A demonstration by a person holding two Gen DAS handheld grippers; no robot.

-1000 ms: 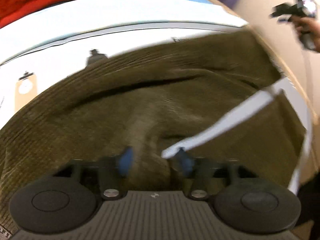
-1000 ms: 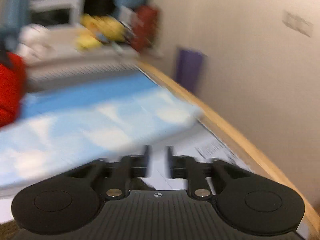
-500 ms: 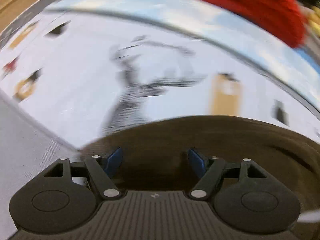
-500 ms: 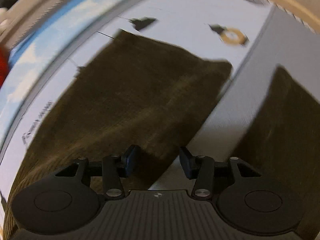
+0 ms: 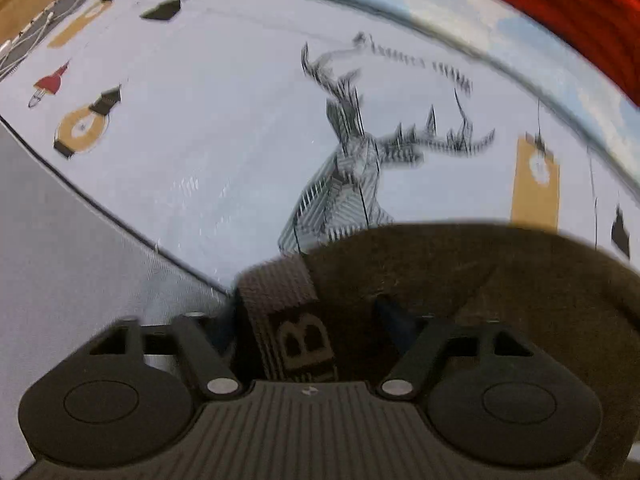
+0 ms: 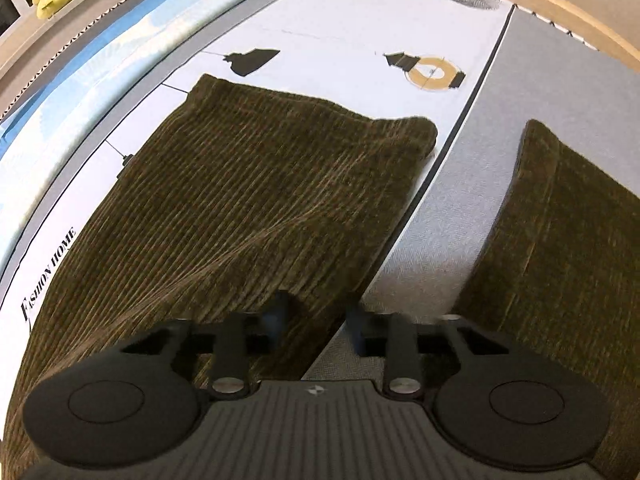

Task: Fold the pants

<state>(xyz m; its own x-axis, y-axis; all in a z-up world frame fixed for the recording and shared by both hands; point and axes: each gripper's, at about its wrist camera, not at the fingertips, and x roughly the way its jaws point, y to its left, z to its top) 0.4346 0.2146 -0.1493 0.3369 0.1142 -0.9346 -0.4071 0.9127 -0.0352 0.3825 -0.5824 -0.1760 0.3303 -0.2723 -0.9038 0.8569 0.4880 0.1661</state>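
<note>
My left claw points down at the waistband end of the olive-brown corduroy pants, which lie flat on a white bed sheet printed with black and ochre lamps. Its jaws have just been closing, but they stand apart, and I see no pad pressing. Between them lies a grey woven waistband strip. One bold "B" reads clearly on it (the letters beside it are cut off by my own body).

Beyond the waistband the sheet carries a line-drawn stag's head. A red ribbed fabric sits at the far corner.

My right claw hangs over the inner edge of one pant leg. Its jaws have just been closing too. A narrow gap shows, with the leg's edge in it, one finger over corduroy and the other over the grey panel of the sheet.

The other leg lies apart from it across that panel. Beside the first leg the sheet reads "FASHION HOME".
</note>
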